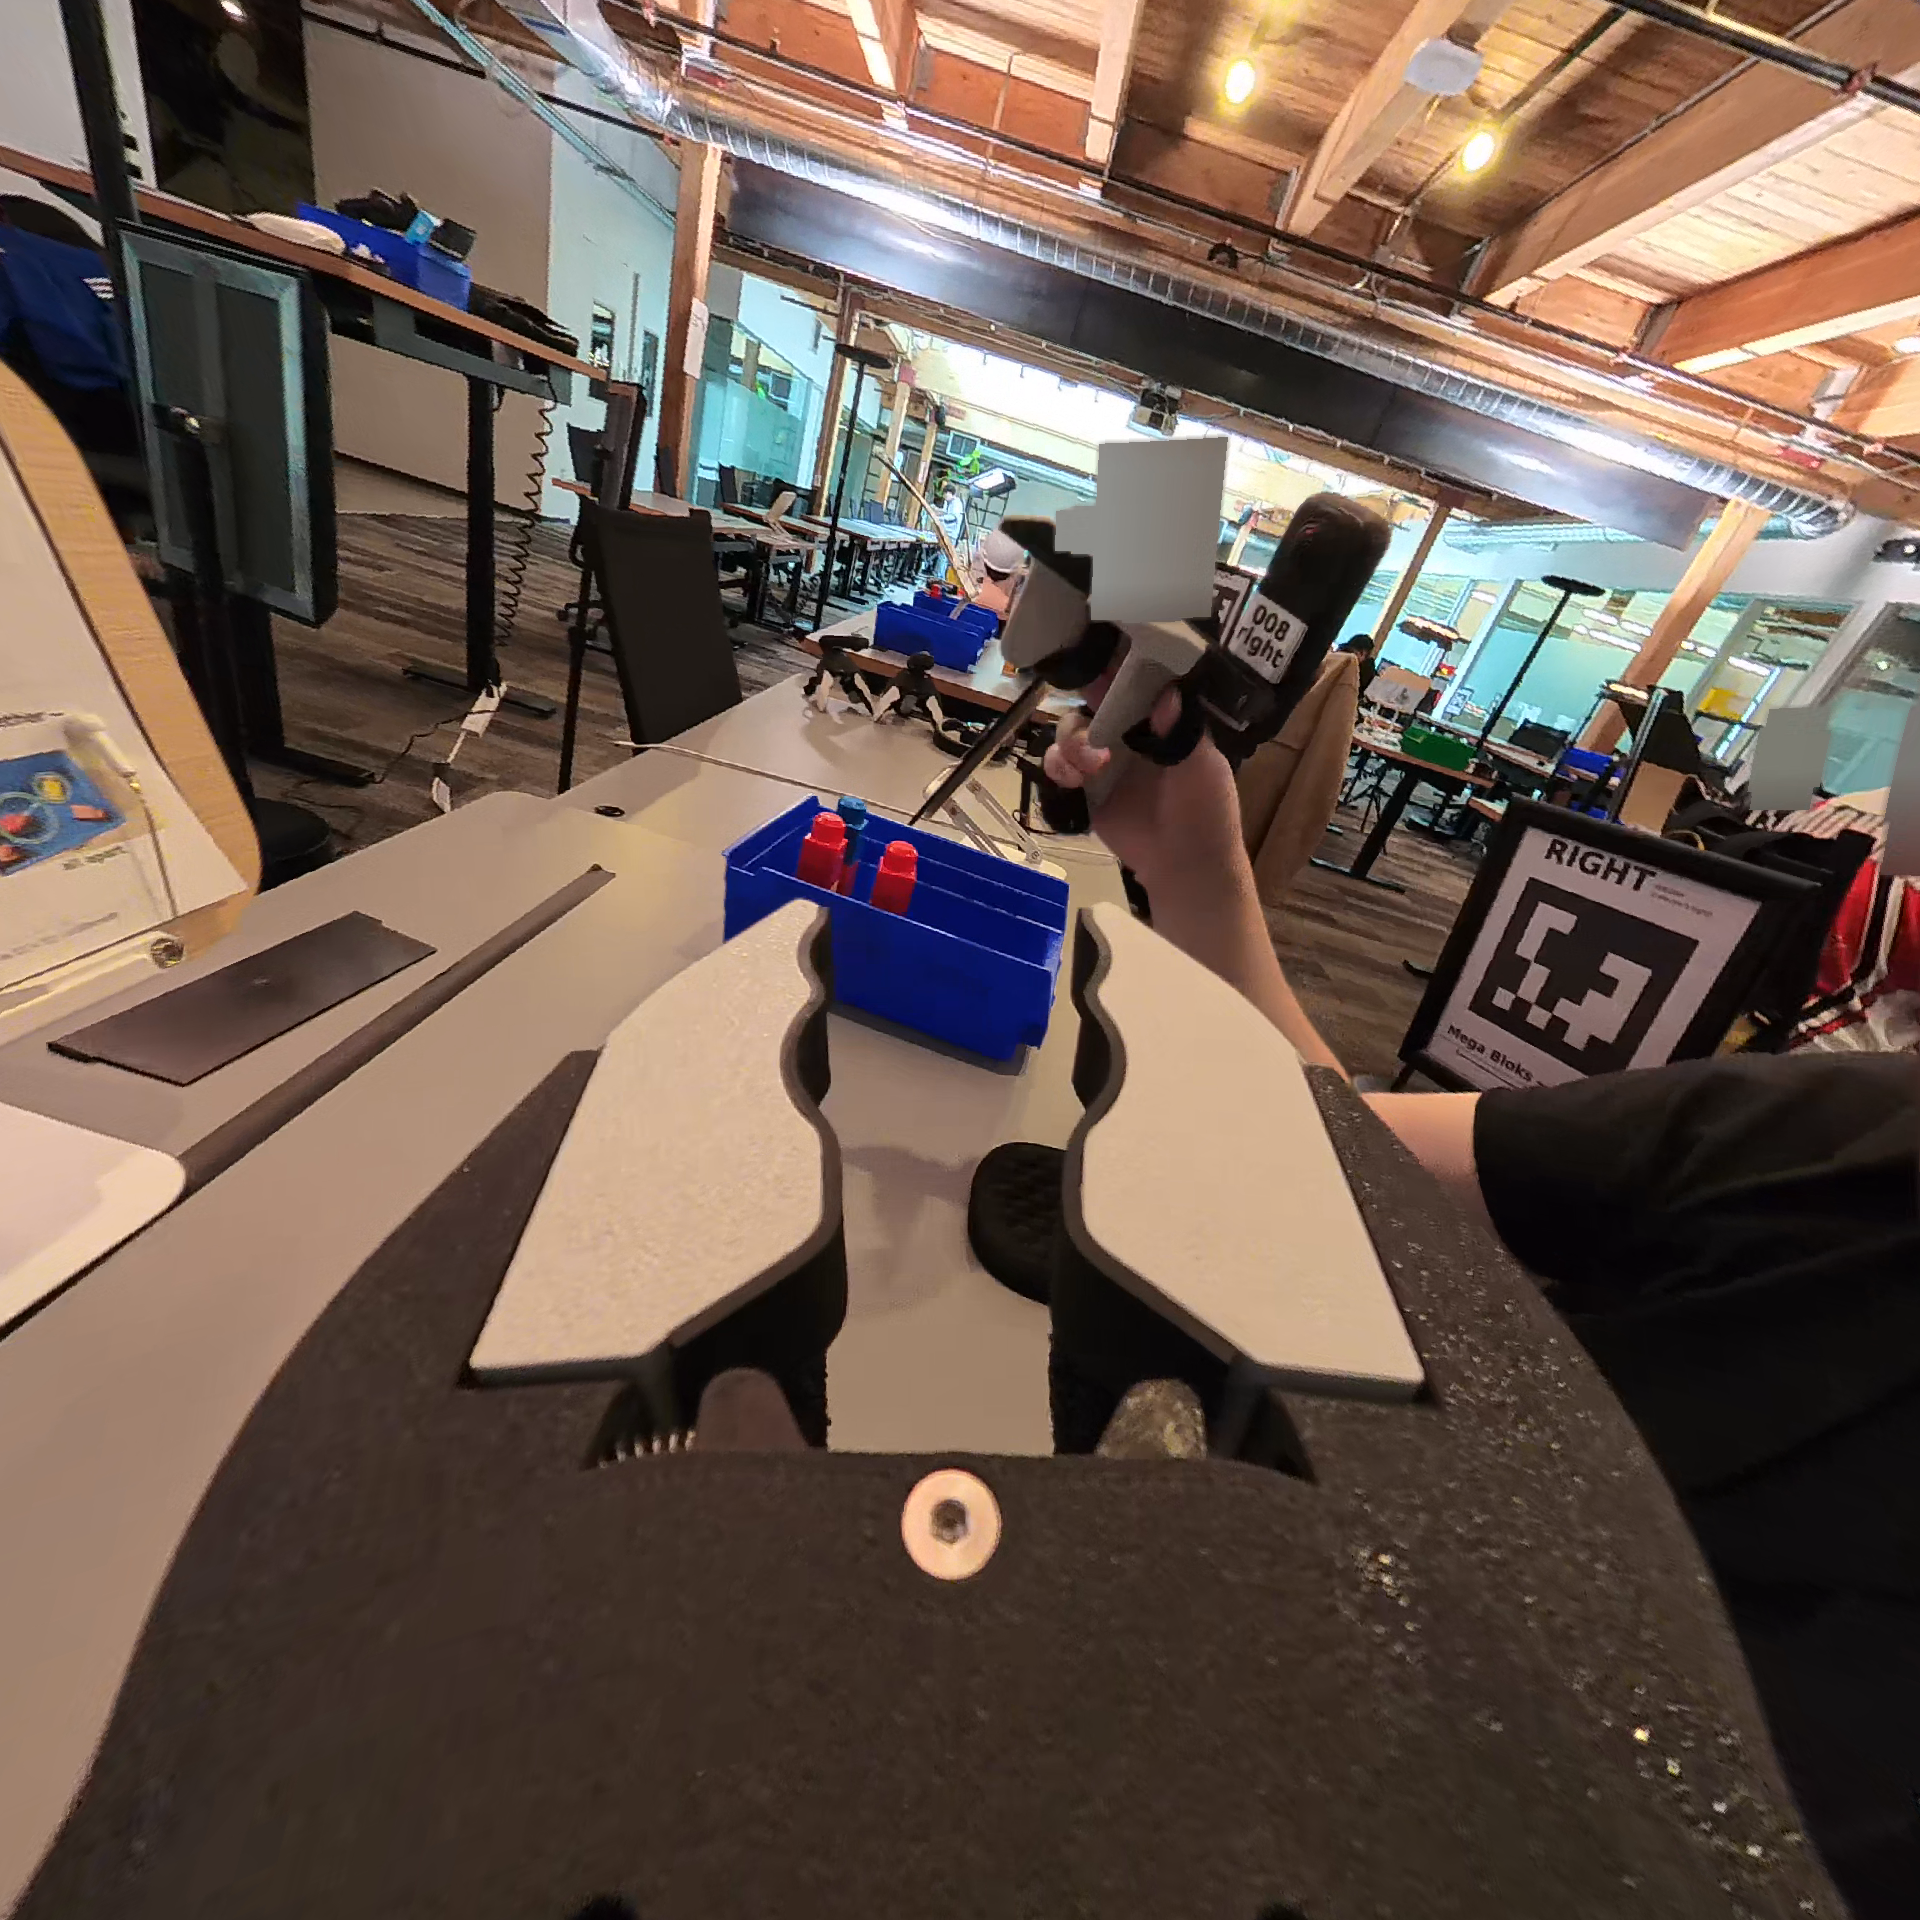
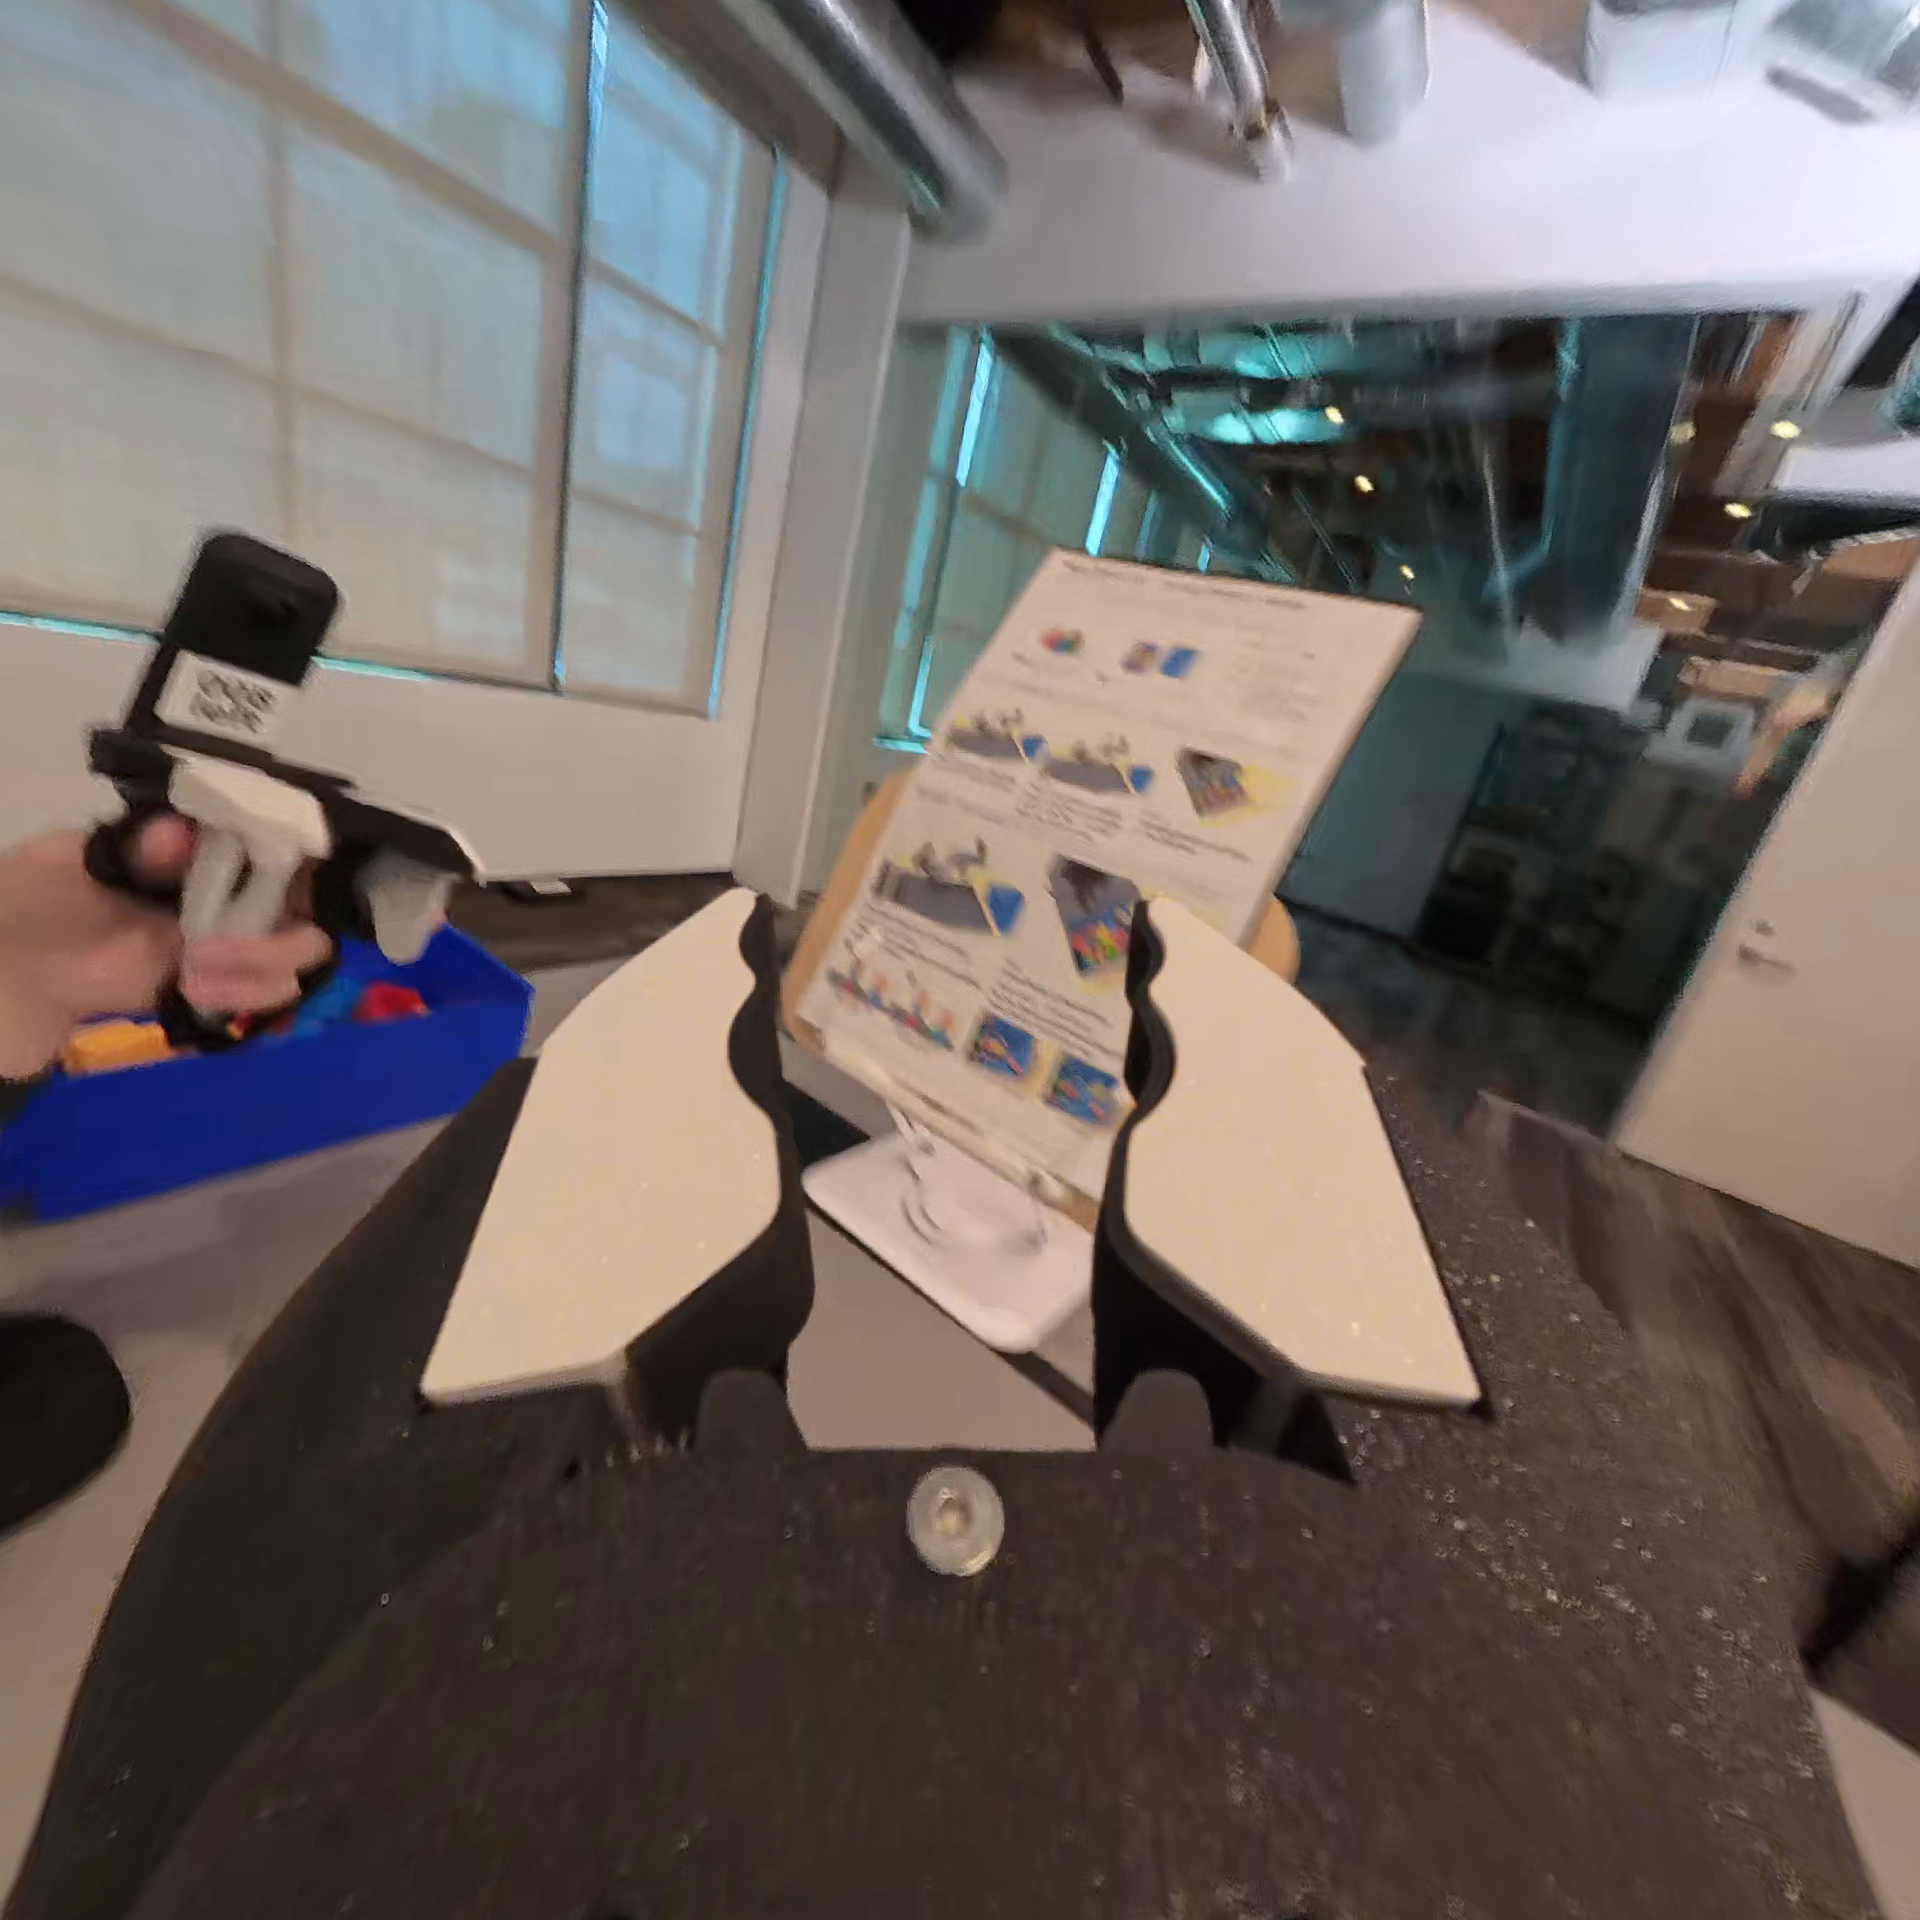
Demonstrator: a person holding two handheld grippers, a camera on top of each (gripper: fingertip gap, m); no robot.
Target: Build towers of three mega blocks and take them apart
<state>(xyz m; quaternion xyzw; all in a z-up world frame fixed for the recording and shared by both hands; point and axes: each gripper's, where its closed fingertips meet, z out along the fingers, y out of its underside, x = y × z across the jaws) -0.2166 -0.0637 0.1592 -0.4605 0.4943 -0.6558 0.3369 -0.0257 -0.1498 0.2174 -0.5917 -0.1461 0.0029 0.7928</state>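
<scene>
The left gripper (image 1: 951, 935) hovers low over the grey table (image 1: 416, 1195), its jaws apart and empty, pointing at a blue bin (image 1: 935, 966) just ahead. Red blocks (image 1: 894, 876) and a blue block (image 1: 852, 821) stand in the bin. The right gripper (image 2: 945, 935) is raised above the table, also spread and holding nothing, facing a tilted instruction sheet (image 2: 1122, 831) on a white stand. That view is blurred. A marker sign (image 1: 1590, 977) stands to the right of the table.
</scene>
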